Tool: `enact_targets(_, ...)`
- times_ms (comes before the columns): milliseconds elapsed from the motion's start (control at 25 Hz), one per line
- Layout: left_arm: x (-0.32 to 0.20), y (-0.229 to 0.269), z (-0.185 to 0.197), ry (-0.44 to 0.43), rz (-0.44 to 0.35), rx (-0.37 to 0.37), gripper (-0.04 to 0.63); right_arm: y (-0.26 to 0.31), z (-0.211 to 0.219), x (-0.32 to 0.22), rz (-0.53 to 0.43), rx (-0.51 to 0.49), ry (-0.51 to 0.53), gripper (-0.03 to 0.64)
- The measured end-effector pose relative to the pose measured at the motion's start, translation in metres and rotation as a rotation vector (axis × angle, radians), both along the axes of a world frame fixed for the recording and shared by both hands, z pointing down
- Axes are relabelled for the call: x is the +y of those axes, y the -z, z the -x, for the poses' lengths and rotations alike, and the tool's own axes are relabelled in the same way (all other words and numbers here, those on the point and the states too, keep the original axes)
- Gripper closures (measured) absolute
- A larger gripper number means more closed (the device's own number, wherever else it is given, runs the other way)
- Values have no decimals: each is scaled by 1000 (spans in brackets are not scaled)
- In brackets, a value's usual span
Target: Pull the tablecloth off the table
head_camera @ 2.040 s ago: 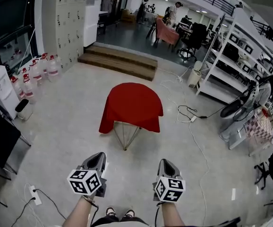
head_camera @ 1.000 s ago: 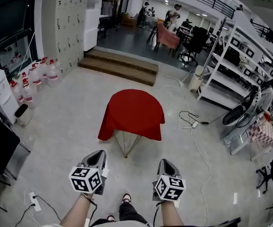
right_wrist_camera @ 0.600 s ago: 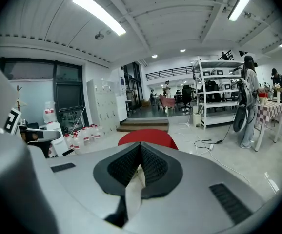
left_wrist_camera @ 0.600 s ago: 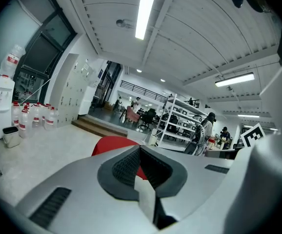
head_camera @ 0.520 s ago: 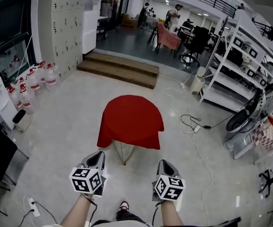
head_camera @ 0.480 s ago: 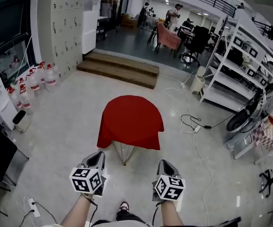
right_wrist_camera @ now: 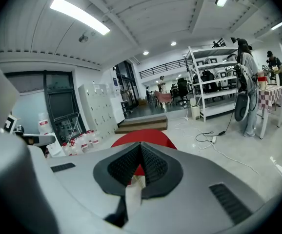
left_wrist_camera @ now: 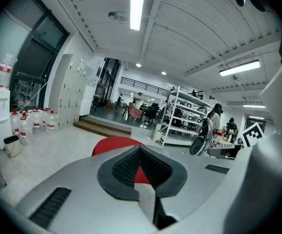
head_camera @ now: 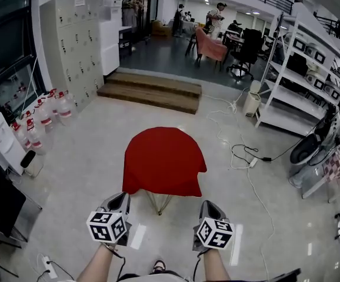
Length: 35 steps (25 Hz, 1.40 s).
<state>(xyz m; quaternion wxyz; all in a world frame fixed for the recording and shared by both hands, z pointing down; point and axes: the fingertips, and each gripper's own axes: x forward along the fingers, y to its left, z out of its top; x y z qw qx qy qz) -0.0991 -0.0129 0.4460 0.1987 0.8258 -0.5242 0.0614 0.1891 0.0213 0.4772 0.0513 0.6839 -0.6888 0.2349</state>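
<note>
A red tablecloth point(head_camera: 163, 160) drapes over a small round table whose thin metal legs point(head_camera: 159, 204) show beneath the near hem. It also appears beyond the jaws as the tablecloth point(left_wrist_camera: 112, 143) in the left gripper view and the tablecloth point(right_wrist_camera: 143, 136) in the right gripper view. My left gripper point(head_camera: 118, 201) hangs short of the near hem on the left, jaws shut and empty. My right gripper point(head_camera: 208, 208) sits level with it on the right, also shut with nothing held. Neither touches the cloth.
Water bottles point(head_camera: 39, 115) and a dispenser line the left wall by grey lockers point(head_camera: 76, 46). Wooden steps point(head_camera: 151, 90) lie beyond the table. Cables point(head_camera: 247, 157) trail over the floor at right, near white shelving point(head_camera: 293, 81) and a fan point(head_camera: 320, 143). A power strip point(head_camera: 48, 267) lies near left.
The table and cloth have grown larger and come closer to both grippers as the view advances. Both grippers stay shut, side by side.
</note>
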Motion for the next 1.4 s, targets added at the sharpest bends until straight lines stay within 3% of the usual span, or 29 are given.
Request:
enact_targets(680, -31, -20, -30, -2, 59, -75, 578, -26, -14, -45, 57, -46, 50, 592)
enact_targets(1080, -50, -34, -34, -3, 76, -58, 578, -32, -21, -56, 76, -18, 50, 592)
enact_targets(1400, -97, -29, -42, -15, 46, -19, 578, -28, -22, -91, 72, 15, 52, 592)
